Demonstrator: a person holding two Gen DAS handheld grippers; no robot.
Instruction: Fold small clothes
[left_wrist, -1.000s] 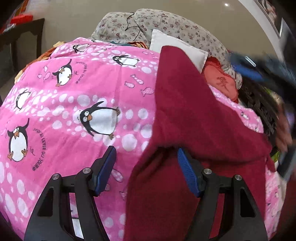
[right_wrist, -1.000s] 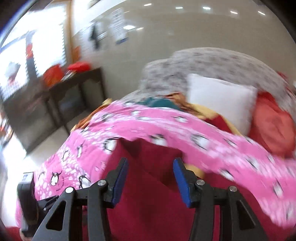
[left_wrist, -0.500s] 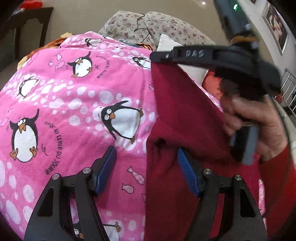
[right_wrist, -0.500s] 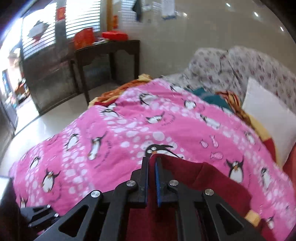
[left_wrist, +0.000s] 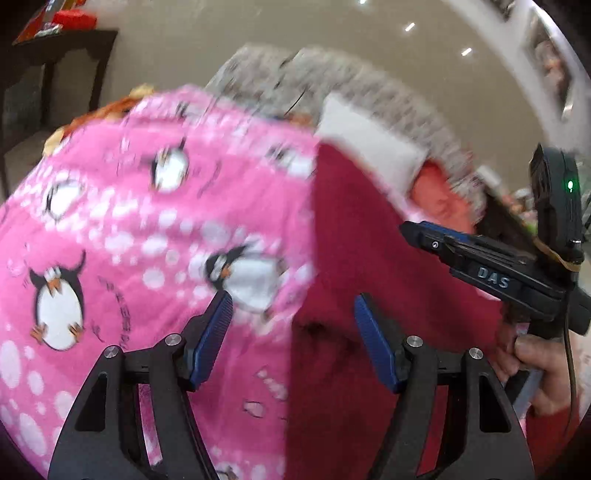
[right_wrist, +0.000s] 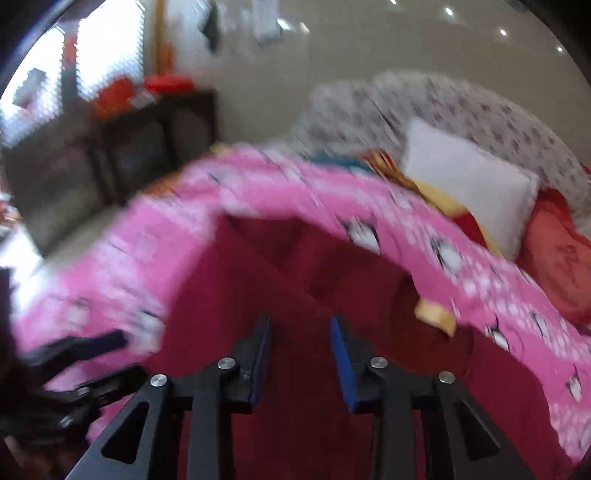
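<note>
Pink penguin blanket (left_wrist: 147, 229) carries the dark red garment (left_wrist: 369, 258) on its right. My right gripper (right_wrist: 301, 354), pinched shut half a second ago, has released; left gripper (left_wrist: 291, 332) stays spread, empty. Fold placed, I judge.

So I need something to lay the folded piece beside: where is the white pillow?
The white pillow lies at the right wrist view's upper right, against the floral cushions, past the pink penguin blanket.
</note>
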